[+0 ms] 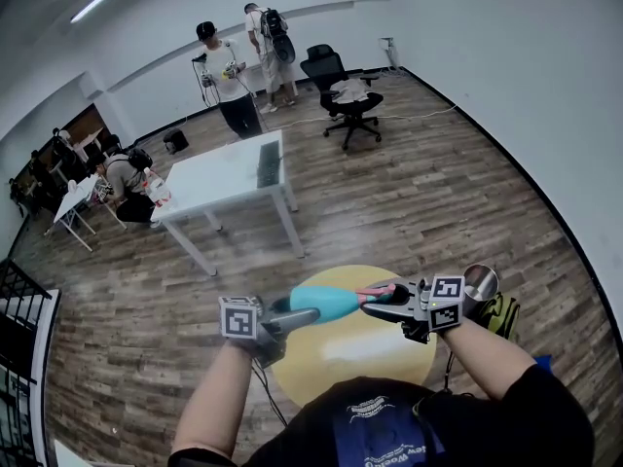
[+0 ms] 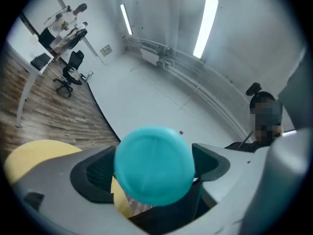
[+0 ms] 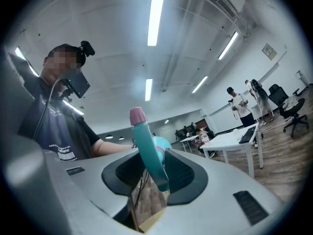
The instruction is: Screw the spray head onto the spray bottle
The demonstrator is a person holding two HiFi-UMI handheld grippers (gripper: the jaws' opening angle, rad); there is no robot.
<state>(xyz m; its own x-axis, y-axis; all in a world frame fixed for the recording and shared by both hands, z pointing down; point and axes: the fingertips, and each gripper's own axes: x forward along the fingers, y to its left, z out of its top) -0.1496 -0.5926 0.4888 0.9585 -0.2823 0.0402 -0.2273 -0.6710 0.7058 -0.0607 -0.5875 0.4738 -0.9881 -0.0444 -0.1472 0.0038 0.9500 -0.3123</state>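
Floorboards (image 1: 438, 193) spread out under a round yellow desk (image 1: 380, 358). Above that desk the person holds a teal spray bottle (image 1: 326, 305) lying level in the air between both claws. The left claw (image 1: 297, 317) stands at its widest about the bottle's base. In the left gripper view the round base fills the gap from pad to pad and blocks most of what lies past it, yet I see no squeeze from the pads. The right claw (image 1: 384, 305) is clamped narrow on the spray head (image 1: 370, 291), whose pink nozzle (image 3: 137, 115) sticks out beyond the jaws. The head sits at the bottle's neck, though I cannot tell how far it is threaded on. Farther off, a white desk (image 1: 219, 183) carries a keyboard (image 1: 269, 163), and a person (image 1: 122, 175) sits low down beside it. A black office chair (image 1: 346, 95) stands beyond, and two standing people (image 1: 226, 76) are near the back wall.
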